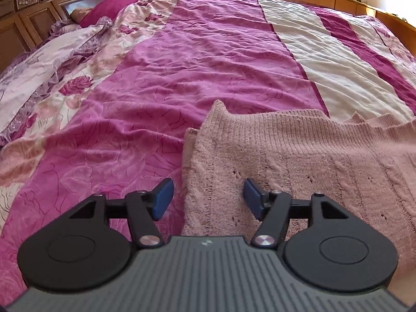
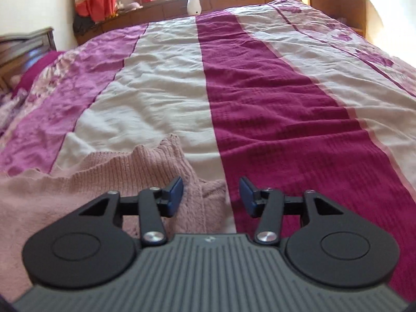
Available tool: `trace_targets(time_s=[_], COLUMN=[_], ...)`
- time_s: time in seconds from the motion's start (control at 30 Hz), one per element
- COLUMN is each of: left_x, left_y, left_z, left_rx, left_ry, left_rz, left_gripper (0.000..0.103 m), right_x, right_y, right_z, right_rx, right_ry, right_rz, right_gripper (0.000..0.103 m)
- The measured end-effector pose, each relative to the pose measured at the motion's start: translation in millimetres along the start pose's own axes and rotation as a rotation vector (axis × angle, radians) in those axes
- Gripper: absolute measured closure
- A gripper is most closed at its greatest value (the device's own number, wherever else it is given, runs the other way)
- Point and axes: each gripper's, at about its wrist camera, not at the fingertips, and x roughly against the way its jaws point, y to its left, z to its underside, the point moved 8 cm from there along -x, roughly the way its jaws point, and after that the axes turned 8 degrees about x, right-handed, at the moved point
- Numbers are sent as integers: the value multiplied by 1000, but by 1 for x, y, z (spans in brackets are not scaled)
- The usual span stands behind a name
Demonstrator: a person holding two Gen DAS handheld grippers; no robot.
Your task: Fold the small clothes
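Pink knit sweater (image 1: 299, 156) lies flat on striped bedspread (image 1: 208, 65), long axis left-right. Left gripper (image 1: 206, 199) straddles its left edge, right gripper (image 2: 212, 197) its right edge; both wide, empty, equally near.

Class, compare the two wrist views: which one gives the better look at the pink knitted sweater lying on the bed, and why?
The left wrist view: the pink knitted sweater fills its lower right, showing the ribbed edge and eyelet pattern sharply. The right wrist view shows only a blurrier part of it at lower left, partly hidden behind the gripper.
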Motion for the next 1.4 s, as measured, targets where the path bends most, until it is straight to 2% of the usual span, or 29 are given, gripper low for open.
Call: trace_targets(time_s=[0.13, 0.27, 0.37, 0.43, 0.6, 0.7, 0.77, 0.93, 1.17, 1.23, 1.3, 1.37, 1.4], left_x=[8, 26, 41, 50, 71, 80, 83, 81, 82, 83, 83, 86, 88], left_y=[0, -1, 1, 3, 6, 8, 10, 14, 14, 12, 10, 7, 6], left_z=[0, 4, 10, 15, 30, 41, 47, 64, 70, 69, 68, 67, 67], left_rx=[-15, -37, -29, -20, 10, 41, 54, 79, 100, 96, 95, 92, 89], left_ry=[6, 5, 17, 25, 47, 63, 70, 109, 125, 125, 123, 118, 116], left_rz=[-1, 8, 15, 19, 27, 34, 28, -1, -18, -20, -21, -17, -17], left_gripper=[35, 34, 34, 33, 33, 29, 24, 24, 24, 24, 24, 24, 24], right_x=[31, 56, 70, 75, 75, 71, 69, 63, 54, 52, 49, 47, 46], right_y=[-3, -7, -7, -8, -8, -1, 6, 15, 12, 13, 15, 14, 13], right_z=[2, 10, 21, 30, 58, 74, 79, 77, 76, 74, 73, 74, 74], right_rx=[-23, -94, -122, -154, -233, -264, -280, -375, -468, -472, -483, -509, -526], right_ry=[-44, -48, -34, -16, 44, 77, 67, 68, 35, 30, 32, 41, 44], right_rz=[-18, -81, -116, -137, -178, -239, -279, -379, -393, -392, -394, -396, -399], right_gripper=[51, 36, 35, 31, 29, 28, 27, 27, 27, 29, 39, 58, 60])
